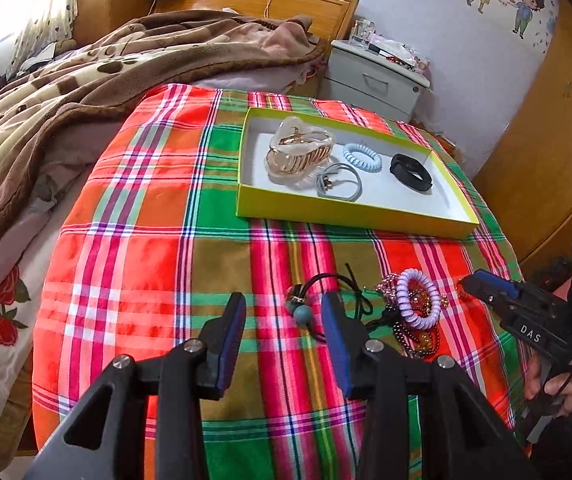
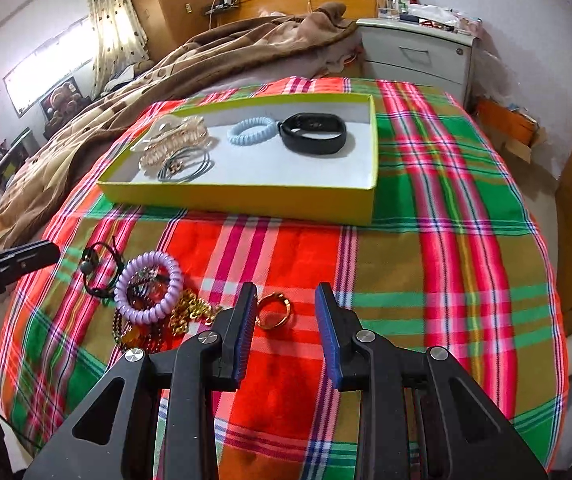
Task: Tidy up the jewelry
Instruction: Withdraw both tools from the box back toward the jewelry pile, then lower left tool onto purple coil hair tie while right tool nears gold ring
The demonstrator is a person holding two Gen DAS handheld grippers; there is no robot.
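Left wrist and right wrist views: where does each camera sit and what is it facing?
Left wrist: sits behind the open left tool, looking down the bed at a beaded hair tie; the right tool and a hand show.
Right wrist: sits behind the open right tool, over a gold ring; the left tool's tip shows.
Shared: yellow tray, purple coil tie.

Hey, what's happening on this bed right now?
A person is sorting jewelry with a claw in each hand. The yellow box already holds a hair clip, a grey hair tie, a blue spiral tie and a black band. A pile with a purple spiral tie and gold chain waits on the plaid cloth. The right claw, open, hovers by a gold ring; the left claw, open, hangs near a beaded tie.
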